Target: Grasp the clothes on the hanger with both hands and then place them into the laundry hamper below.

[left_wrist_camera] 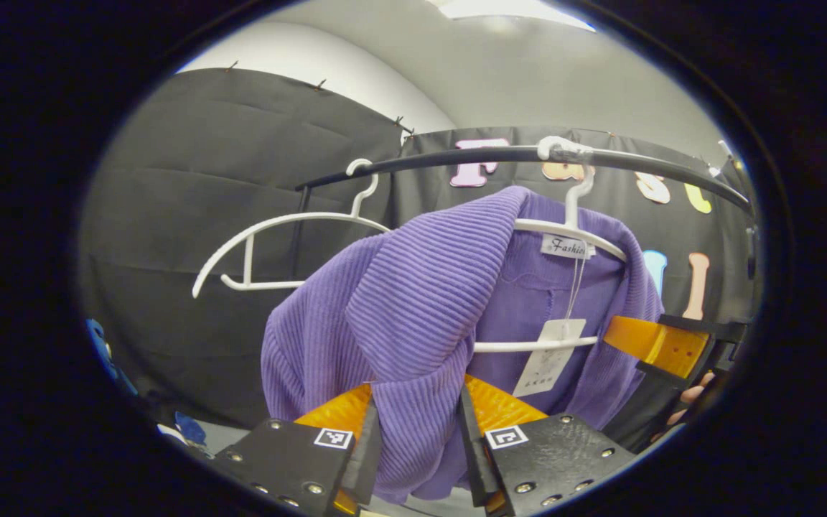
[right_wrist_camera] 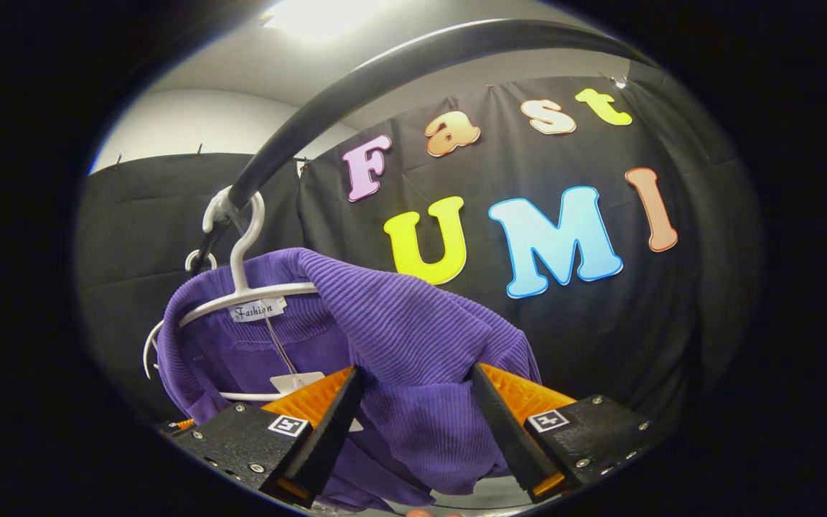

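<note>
A purple ribbed sweater [left_wrist_camera: 421,301] hangs on a white hanger [left_wrist_camera: 571,233] from a black rail [left_wrist_camera: 485,155]. My left gripper [left_wrist_camera: 418,438] is shut on a thick fold of the sweater's near shoulder, which is pulled up over the hanger arm. At the right edge of the left gripper view, my right gripper [left_wrist_camera: 661,348] sits against the sweater's other side, with a hand behind it. In the right gripper view, my right gripper [right_wrist_camera: 417,424] is shut on a bunch of the sweater [right_wrist_camera: 399,330] just below the hanger [right_wrist_camera: 241,287]. A paper tag [left_wrist_camera: 550,355] dangles inside the collar.
An empty white hanger [left_wrist_camera: 270,240] hangs on the same rail to the left of the sweater. The rail [right_wrist_camera: 356,86] curves overhead close to my right gripper. Black cloth walls stand behind and to the side.
</note>
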A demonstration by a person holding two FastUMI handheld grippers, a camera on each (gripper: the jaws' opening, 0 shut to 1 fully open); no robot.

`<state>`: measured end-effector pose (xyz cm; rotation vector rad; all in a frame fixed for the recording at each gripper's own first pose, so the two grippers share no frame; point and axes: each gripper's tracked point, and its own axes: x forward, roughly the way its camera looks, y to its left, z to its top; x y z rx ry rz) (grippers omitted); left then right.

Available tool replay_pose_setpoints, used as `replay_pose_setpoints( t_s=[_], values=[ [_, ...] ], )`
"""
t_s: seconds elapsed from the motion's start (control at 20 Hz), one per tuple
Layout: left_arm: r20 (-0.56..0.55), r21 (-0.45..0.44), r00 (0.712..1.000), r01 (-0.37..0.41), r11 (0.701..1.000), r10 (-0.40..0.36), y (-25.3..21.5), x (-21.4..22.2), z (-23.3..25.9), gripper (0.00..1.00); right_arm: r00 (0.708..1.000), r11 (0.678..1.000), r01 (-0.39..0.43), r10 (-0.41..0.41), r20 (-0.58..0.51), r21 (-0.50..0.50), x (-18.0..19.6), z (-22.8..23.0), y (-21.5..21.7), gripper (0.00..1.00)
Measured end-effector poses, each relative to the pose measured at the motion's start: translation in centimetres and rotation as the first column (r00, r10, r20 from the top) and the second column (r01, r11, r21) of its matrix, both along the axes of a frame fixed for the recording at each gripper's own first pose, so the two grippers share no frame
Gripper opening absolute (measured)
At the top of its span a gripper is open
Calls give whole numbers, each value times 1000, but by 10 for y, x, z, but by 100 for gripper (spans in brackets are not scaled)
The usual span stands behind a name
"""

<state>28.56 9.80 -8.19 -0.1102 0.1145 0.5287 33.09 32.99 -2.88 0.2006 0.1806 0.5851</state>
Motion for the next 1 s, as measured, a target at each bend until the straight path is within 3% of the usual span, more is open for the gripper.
replay_pose_setpoints(
  t_s=[0.15,0.25,0.5,0.55,0.6,0.65,0.7,0.75,0.8,0.85,0.9,1.0],
  values=[
    [-2,-12,1000,22,1000,-22,-2,-1,-4,52,1000,1000,-8,8,-15,25,-9,3,8,95],
    [7,-28,999,41,999,-41,-2,-4,-3,46,999,999,37,-37,-3,14,-4,2,6,95],
    [2,-37,997,77,996,-77,1,-2,-4,46,985,986,166,-165,52,-5,16,9,1,95],
    [-3,-39,996,87,995,-88,0,0,-5,57,981,983,183,-181,72,-20,20,10,-1,95],
    [-8,-35,995,101,994,-102,0,1,-3,47,978,981,193,-189,92,-33,22,10,-1,94],
    [-22,-9,998,53,999,-54,11,-9,-2,37,976,979,198,-193,100,-41,25,10,-3,93],
    [-8,-8,998,59,998,-59,14,-10,-1,28,976,980,196,-191,102,-44,26,12,-4,81],
    [10,-36,994,112,993,-112,2,-5,0,18,979,983,181,-176,100,-37,27,12,-2,72],
    [20,-67,990,140,988,-139,1,-3,-3,19,981,984,174,-170,94,-33,30,11,-1,56],
    [26,-84,988,154,984,-153,6,-4,-4,3,980,984,175,-171,100,-31,31,12,-5,47],
    [39,-97,989,149,984,-145,13,-6,-2,3,980,985,170,-166,109,-30,31,14,-6,29],
    [54,-123,981,194,973,-189,11,-12,-1,2,980,987,157,-152,126,-34,27,15,-4,10]
  ],
)
